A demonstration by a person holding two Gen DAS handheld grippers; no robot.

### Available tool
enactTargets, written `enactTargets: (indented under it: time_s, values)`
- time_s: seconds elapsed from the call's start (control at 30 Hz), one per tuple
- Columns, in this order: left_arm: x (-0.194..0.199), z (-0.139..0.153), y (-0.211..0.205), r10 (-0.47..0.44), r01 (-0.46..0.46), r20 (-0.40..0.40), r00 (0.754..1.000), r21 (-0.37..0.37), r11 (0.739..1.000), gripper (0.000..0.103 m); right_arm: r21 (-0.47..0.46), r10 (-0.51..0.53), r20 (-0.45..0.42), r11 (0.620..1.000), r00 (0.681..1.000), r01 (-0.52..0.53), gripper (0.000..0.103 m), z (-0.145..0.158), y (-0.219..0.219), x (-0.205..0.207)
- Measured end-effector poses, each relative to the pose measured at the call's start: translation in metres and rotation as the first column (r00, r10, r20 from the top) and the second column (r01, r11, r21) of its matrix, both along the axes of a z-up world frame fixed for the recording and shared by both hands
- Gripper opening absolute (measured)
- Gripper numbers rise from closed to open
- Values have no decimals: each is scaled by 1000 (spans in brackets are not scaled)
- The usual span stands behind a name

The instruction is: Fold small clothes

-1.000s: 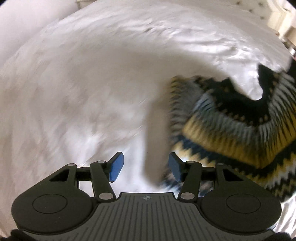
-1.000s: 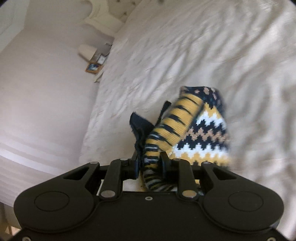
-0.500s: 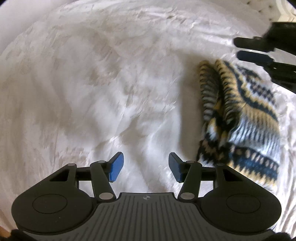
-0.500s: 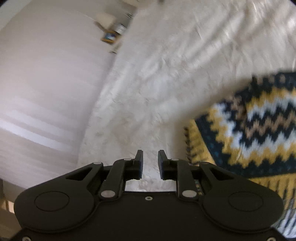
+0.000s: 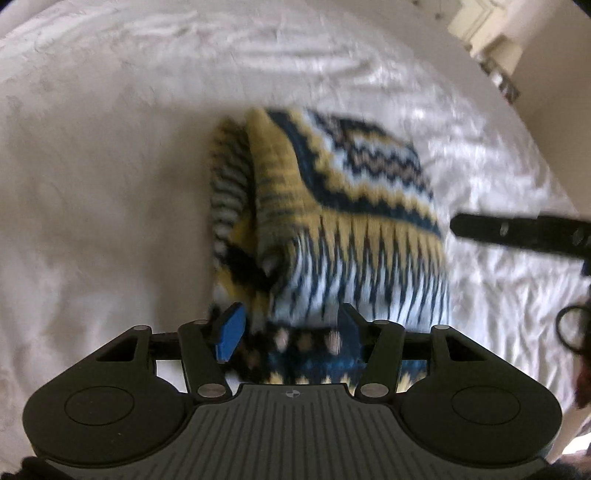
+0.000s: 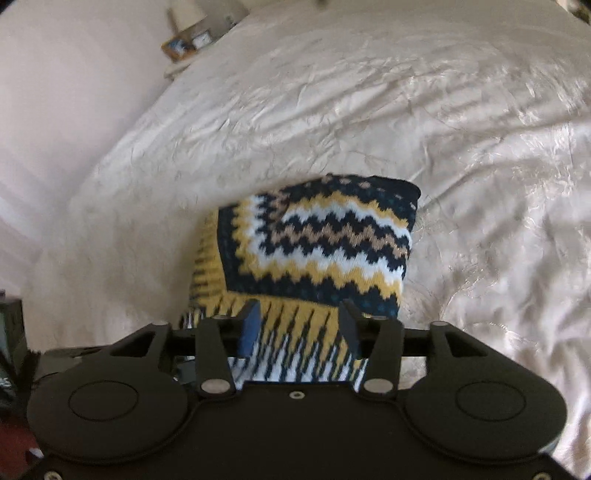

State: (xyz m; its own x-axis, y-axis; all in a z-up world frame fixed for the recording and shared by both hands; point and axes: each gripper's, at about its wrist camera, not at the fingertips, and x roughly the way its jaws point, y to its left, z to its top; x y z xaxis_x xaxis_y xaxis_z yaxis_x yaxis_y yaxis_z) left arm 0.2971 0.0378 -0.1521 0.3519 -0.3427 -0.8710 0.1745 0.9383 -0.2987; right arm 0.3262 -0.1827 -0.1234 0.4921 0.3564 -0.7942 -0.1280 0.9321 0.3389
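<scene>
A knitted sweater (image 5: 332,206) with navy, yellow, white and tan zigzags lies folded in a compact bundle on the cream bedspread (image 5: 110,184). My left gripper (image 5: 290,332) hovers over the bundle's near edge. Its jaws are opening and the blue pads stand apart from the knit. In the right wrist view the sweater (image 6: 314,251) fills the middle. My right gripper (image 6: 299,328) is above its striped near edge. Its jaws are opening wide, with the knit below them and no pad pressing on it. One black finger (image 5: 517,232) of the right gripper reaches in from the right.
The wrinkled bedspread (image 6: 461,129) stretches in every direction around the bundle. A nightstand with a picture frame (image 6: 181,46) stands beyond the bed's far left corner. Pale furniture (image 5: 484,33) shows at the top right in the left wrist view.
The right gripper let go of the sweater fold it was pinching and spread its jaws. The sweater dropped into a folded bundle on the bed. Both grippers swung over it.
</scene>
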Motion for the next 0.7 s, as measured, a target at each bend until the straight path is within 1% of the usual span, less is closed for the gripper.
enactTargets:
  time_s: [0.1,0.17,0.23,0.3,0.4,0.43,0.47,0.5,0.53,0.6,0.63,0.7]
  values:
    - [-3,-17,-2,-3,4,-33,999,3,1000,60,-1,37,6,999,999,-37,59,-3,14,1]
    - [-1,-22,2,6,-7,-28,1000,-17,1000,60,7,47,3,999,999,-47,59,-3,19,4]
    - [4,-25,4,19,-20,-16,1000,-50,999,60,7,77,0,997,997,-77,59,-4,29,7]
    - [9,-26,6,29,-30,-16,999,-72,997,59,-30,128,-1,991,992,-128,60,-3,41,14]
    - [11,-27,10,59,-62,-32,998,-95,994,59,-77,209,6,975,978,-208,67,0,67,36]
    - [9,-27,12,73,-75,-29,997,-101,992,58,-87,231,4,969,973,-229,72,1,76,44]
    - [6,-27,13,88,-90,-25,996,-104,990,55,-103,254,-2,962,967,-253,74,1,87,54]
    - [4,-27,13,107,-108,-20,994,-95,990,48,-120,271,-7,955,963,-270,74,1,97,62]
    - [2,-27,12,116,-116,-11,993,-82,990,46,-140,285,-10,949,958,-284,74,-1,107,70]
    - [-4,-25,10,110,-109,14,994,-61,992,36,-174,305,-26,936,952,-305,74,-6,128,85]
    - [-7,-24,8,103,-101,26,994,-52,994,33,-186,310,-42,932,950,-312,75,-10,138,91]
    - [-12,-21,3,87,-85,63,994,-30,996,14,-231,308,-97,918,947,-322,75,-23,152,101]
